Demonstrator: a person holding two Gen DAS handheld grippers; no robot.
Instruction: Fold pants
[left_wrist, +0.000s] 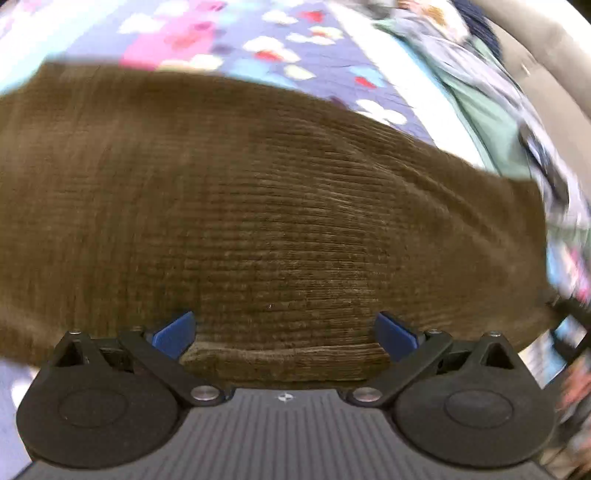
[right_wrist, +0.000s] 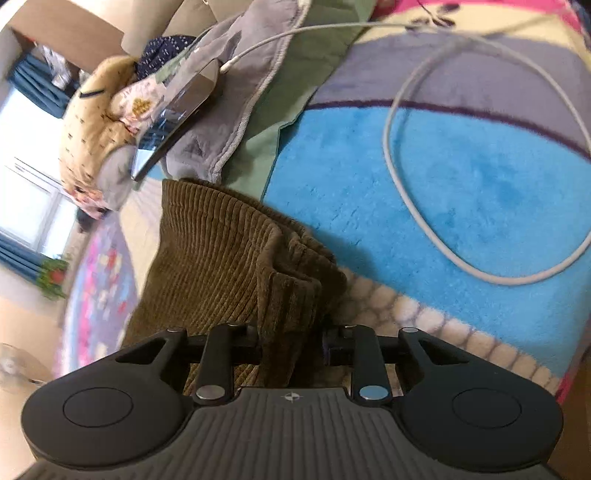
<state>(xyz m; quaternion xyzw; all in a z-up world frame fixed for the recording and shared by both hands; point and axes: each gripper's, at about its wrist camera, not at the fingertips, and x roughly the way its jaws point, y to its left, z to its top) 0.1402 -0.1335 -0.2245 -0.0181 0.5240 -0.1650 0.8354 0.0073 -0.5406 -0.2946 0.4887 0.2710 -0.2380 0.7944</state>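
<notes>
Right tool (right_wrist: 291, 343) is clamping a bunched edge of the brown pants (right_wrist: 221, 251), left tool (left_wrist: 284, 332) is gaping wide over them, gripping nothing; best to carry the fold across evenly and low.

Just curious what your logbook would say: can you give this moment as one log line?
left gripper: open over brown corduroy pants | right gripper: shut on bunched pants | surface: colourful fleece blanket | fold: unfinished
</notes>
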